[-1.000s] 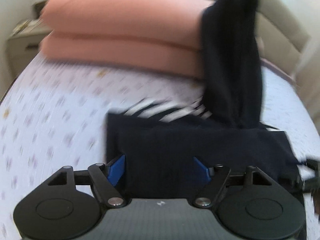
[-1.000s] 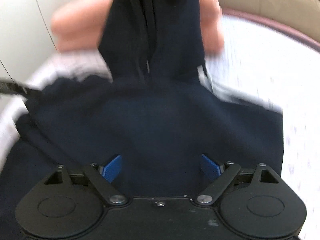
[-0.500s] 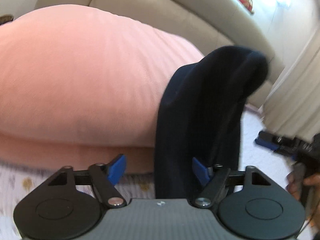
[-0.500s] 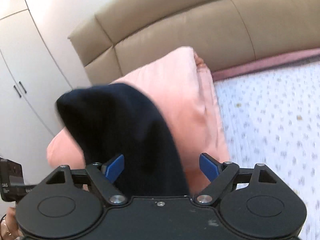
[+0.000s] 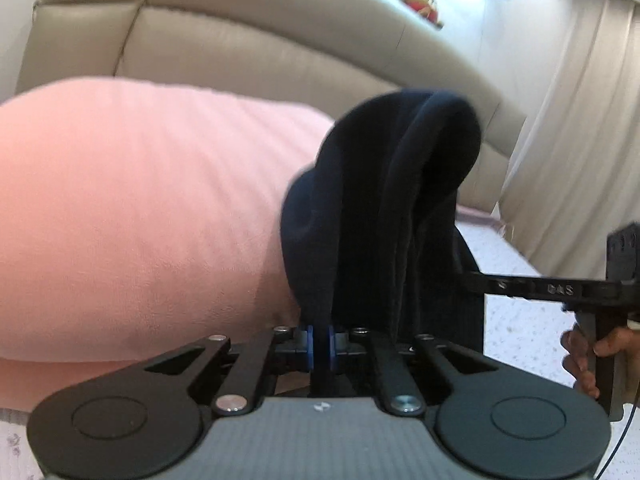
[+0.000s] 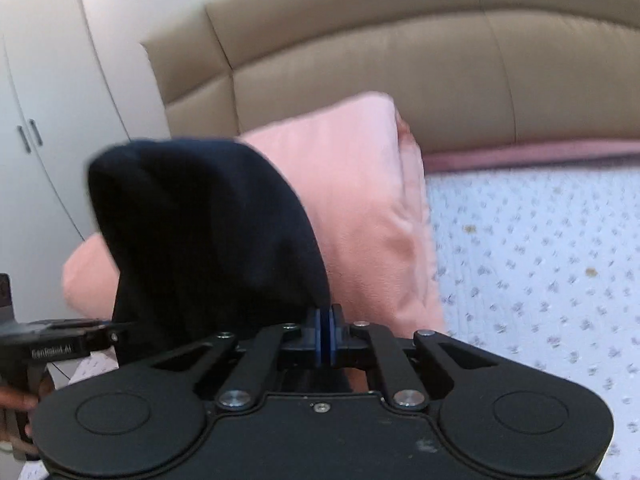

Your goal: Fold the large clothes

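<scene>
White lettering on the arm of the left gripper (image 6: 322, 340), seen at the edge of the right wrist view, reads roughly "GenRobot.AI", though it is blurred; in the left wrist view the arm of the right gripper (image 5: 476, 282) carries pale letters that look like "DAS" — too soft to be sure; a hand (image 5: 588, 354) wraps its handle. The garment (image 5: 384, 200) is dark navy, thick and soft, with a stitched seam running down one fold; it rises in a rounded hump ahead of both grippers and leans against the pink pillow (image 5: 140, 208), which lies on the bed's white flowered sheet (image 6: 540, 260) before the beige padded headboard (image 6: 360, 60). Both claws are clenched on it; the left one's blue pads (image 5: 307, 340) pinch a narrow fold of the cloth between them, and the right one's pads (image 6: 318, 332) meet on the garment's lower edge — the cloth hangs up and to the left of them.
</scene>
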Demonstrator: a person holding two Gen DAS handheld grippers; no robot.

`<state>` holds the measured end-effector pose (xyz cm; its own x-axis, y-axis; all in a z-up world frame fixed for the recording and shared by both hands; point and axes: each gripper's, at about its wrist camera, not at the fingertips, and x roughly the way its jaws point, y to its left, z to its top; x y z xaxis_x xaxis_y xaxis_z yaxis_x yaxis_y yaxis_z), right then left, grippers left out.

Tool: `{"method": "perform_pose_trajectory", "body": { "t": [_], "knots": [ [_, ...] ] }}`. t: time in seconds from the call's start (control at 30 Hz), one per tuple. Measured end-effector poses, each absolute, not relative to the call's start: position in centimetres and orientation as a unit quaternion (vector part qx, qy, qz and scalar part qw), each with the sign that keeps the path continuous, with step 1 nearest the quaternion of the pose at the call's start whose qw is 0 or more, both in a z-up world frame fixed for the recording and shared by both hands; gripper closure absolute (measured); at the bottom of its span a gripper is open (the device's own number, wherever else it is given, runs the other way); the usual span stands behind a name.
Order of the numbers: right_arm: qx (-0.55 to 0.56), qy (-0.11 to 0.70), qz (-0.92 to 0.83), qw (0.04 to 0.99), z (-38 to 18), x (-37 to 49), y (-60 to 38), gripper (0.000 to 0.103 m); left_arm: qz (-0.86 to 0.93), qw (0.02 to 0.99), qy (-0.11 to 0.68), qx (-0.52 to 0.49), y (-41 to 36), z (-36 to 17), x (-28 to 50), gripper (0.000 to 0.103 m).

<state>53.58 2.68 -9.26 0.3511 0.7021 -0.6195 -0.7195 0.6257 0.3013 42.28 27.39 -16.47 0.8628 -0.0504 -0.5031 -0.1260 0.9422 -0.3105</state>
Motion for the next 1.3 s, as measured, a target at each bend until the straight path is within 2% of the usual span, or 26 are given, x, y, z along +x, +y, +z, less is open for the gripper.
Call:
{"method": "perform_pose_trajectory", "body": {
  "t": [0.17,0.3,0.33,0.37,0.4,0.43,0.47,0.53,0.6,0.67,0.7,0.73,0.77,0.83,0.87,1.0,1.1,1.2,1.3],
  "knots": [
    [0.030,0.318,0.477,0.819,-6.7,50.3,-4.3,0.098,-0.012,0.965,0.215,-0.152,26.0,-15.1,37.9,0.097],
    [-0.029,0.241,0.546,0.802,-5.2,44.1,-10.7,0.098,-0.061,0.975,0.197,-0.085,23.8,-15.3,31.6,0.096],
    [-0.050,0.240,0.552,0.797,-5.6,42.7,-12.2,0.097,-0.070,0.972,0.212,-0.075,23.1,-16.2,30.1,0.094],
    [-0.072,0.254,0.558,0.787,-6.6,41.5,-13.5,0.096,-0.075,0.967,0.234,-0.069,22.8,-17.2,28.9,0.087],
    [-0.096,0.275,0.560,0.776,-7.7,40.6,-14.4,0.087,-0.077,0.960,0.262,-0.064,22.5,-18.5,27.7,0.083],
    [-0.123,0.296,0.559,0.764,-9.0,39.6,-15.2,0.077,-0.071,0.952,0.291,-0.063,22.4,-19.9,26.7,0.074],
    [-0.155,0.321,0.551,0.755,-10.7,38.7,-16.0,0.053,-0.060,0.943,0.321,-0.069,22.5,-21.3,26.0,0.066],
    [-0.178,0.358,0.533,0.746,-12.7,37.7,-17.3,0.052,-0.056,0.926,0.357,-0.111,23.3,-23.2,24.6,0.062],
    [-0.138,0.392,0.526,0.742,-13.3,37.9,-18.5,0.051,-0.060,0.918,0.357,-0.163,24.2,-23.9,23.6,0.057],
    [-0.070,0.413,0.521,0.743,-13.1,38.7,-19.1,0.043,-0.053,0.914,0.345,-0.205,25.5,-23.9,23.5,0.041],
    [-0.035,0.421,0.520,0.742,-12.9,39.0,-19.1,0.037,-0.053,0.910,0.343,-0.225,25.7,-24.1,23.8,0.038],
    [-0.012,0.425,0.523,0.738,-12.6,39.1,-18.7,0.037,-0.059,0.906,0.345,-0.238,25.8,-24.0,23.5,0.033],
    [0.009,0.429,0.529,0.732,-12.3,39.4,-18.1,0.036,-0.069,0.898,0.353,-0.252,25.1,-24.3,24.0,0.032],
    [0.017,0.435,0.547,0.715,-12.0,39.1,-16.6,0.020,-0.083,0.885,0.377,-0.260,24.0,-24.4,23.2,0.032],
    [-0.001,0.434,0.561,0.704,-12.2,38.9,-15.1,0.016,-0.089,0.883,0.387,-0.251,23.5,-24.0,22.3,0.032],
    [-0.091,0.429,0.575,0.691,-14.0,37.6,-10.3,0.015,-0.096,0.896,0.386,-0.198,21.5,-24.4,23.6,0.031],
    [-0.093,0.462,0.579,0.665,-16.1,37.8,-8.0,0.015,-0.102,0.900,0.384,-0.181,21.4,-24.0,25.0,0.031],
    [-0.098,0.460,0.573,0.671,-17.1,38.2,-7.0,0.012,-0.125,0.896,0.376,-0.199,22.2,-23.8,26.7,0.028],
    [-0.103,0.499,0.561,0.653,-19.1,39.5,-5.5,0.009,-0.163,0.863,0.425,-0.221,22.5,-25.4,29.6,0.028]
  ]
}}
